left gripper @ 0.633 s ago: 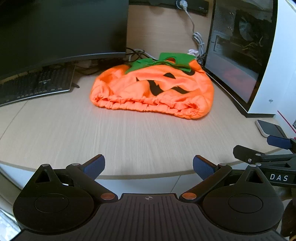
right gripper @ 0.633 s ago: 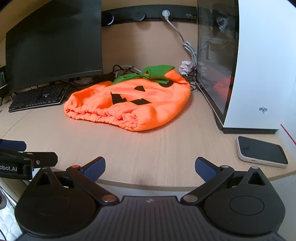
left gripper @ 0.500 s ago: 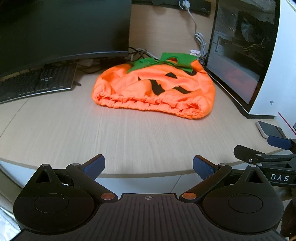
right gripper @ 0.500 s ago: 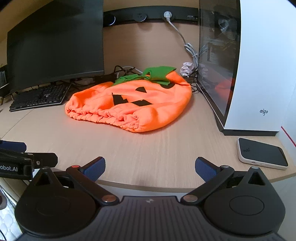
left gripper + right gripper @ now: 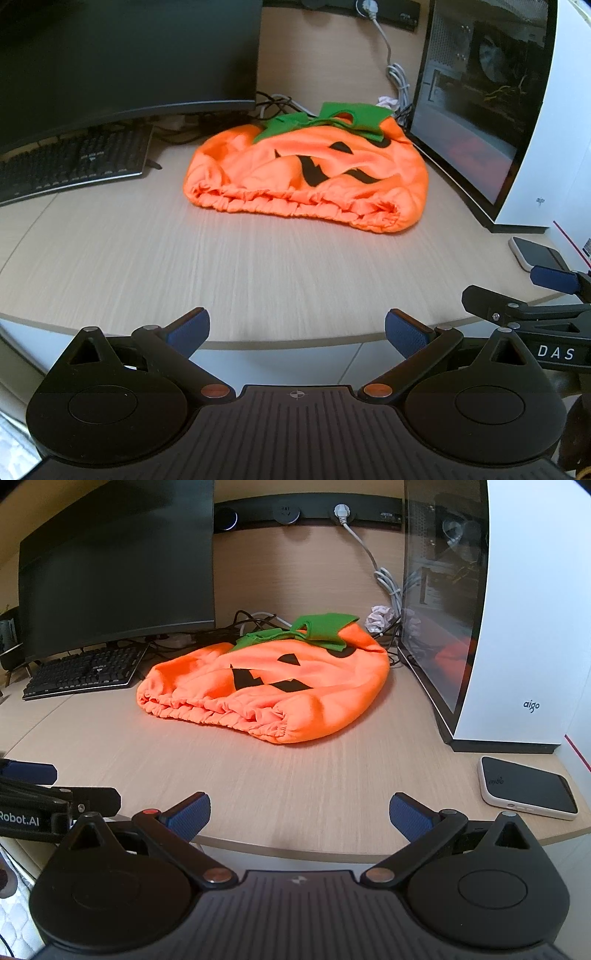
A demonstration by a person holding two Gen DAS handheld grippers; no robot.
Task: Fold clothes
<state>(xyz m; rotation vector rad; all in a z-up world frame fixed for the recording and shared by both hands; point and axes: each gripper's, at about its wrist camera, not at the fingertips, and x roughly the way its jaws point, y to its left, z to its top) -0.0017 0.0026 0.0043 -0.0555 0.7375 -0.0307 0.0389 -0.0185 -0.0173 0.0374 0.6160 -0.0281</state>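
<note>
From the left wrist view, the left tool (image 5: 293, 328) stood wide with nothing between its blue pads, hanging over the near edge of the counter (image 5: 229, 266). The orange pumpkin costume (image 5: 310, 177) lay bunched on the counter, well beyond the tool, its gathered hem facing the camera and its green collar at the back. A keyboard (image 5: 70, 162) sat left of the costume under a dark monitor (image 5: 122, 55); a white computer case (image 5: 517, 110) stood just right of it.

From the right wrist view, the right tool (image 5: 299, 814) was likewise spread wide and empty at the counter's near edge. The costume (image 5: 266, 686) lay well apart from it, with a phone (image 5: 528, 786) to the costume's right, nearer the edge.
</note>
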